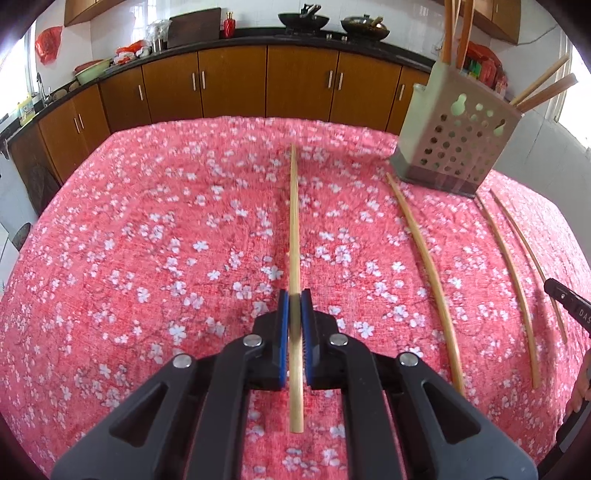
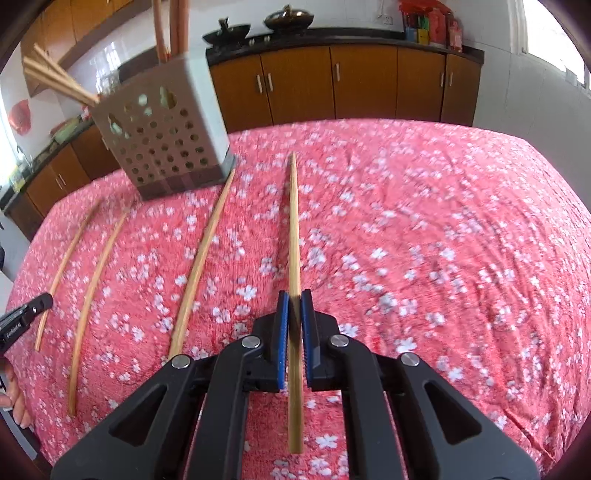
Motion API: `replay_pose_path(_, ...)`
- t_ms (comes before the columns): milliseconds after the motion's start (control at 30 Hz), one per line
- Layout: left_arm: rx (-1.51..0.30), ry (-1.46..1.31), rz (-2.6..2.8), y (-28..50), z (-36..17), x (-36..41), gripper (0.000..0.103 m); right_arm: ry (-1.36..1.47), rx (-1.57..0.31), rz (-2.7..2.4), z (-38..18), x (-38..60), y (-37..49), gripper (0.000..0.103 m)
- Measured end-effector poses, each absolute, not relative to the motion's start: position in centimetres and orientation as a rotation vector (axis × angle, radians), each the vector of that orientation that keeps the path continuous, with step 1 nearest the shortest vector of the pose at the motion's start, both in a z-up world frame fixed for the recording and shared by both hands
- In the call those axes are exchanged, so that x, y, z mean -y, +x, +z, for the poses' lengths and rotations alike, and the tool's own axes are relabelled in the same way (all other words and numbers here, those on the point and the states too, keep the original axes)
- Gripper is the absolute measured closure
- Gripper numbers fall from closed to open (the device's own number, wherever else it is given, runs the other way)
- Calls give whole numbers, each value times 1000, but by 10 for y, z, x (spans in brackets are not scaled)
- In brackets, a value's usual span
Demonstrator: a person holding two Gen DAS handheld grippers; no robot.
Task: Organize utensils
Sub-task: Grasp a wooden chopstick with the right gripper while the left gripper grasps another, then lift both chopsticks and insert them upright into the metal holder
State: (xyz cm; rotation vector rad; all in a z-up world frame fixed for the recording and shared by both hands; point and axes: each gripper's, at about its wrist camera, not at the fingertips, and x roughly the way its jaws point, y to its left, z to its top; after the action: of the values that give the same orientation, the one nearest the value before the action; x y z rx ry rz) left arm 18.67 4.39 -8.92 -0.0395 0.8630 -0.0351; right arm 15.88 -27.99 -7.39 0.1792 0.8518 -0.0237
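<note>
In the left wrist view my left gripper (image 1: 294, 295) is shut on a long bamboo chopstick (image 1: 293, 221) that points away over the red floral tablecloth (image 1: 147, 240). My right gripper (image 2: 294, 295) is likewise shut on a chopstick (image 2: 293, 229). Two more chopsticks (image 1: 424, 277) (image 1: 509, 280) lie loose between the two grippers, also seen in the right wrist view (image 2: 201, 258) (image 2: 92, 295). The perforated grey utensil holder (image 1: 454, 136) (image 2: 162, 136) stands at the far side beyond them, with several chopsticks and wooden handles in it.
The right gripper's tip (image 1: 569, 306) shows at the left view's right edge, and the left gripper's tip (image 2: 26, 314) at the right view's left edge. A person's hand (image 2: 14, 398) is beneath it. Brown kitchen cabinets (image 1: 236, 85) with woks (image 1: 303, 20) on the counter stand behind the table.
</note>
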Motion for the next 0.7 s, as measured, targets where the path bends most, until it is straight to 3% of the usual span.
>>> replay_pose_path(500, -759, -57, -49, 170, -48, -48, 95, 173, -774, -21, -44, 282, 141, 95)
replay_pose_path(700, -641, -78, -67, 162, -9, -52, 95, 195, -625, 1, 5, 289, 128, 95)
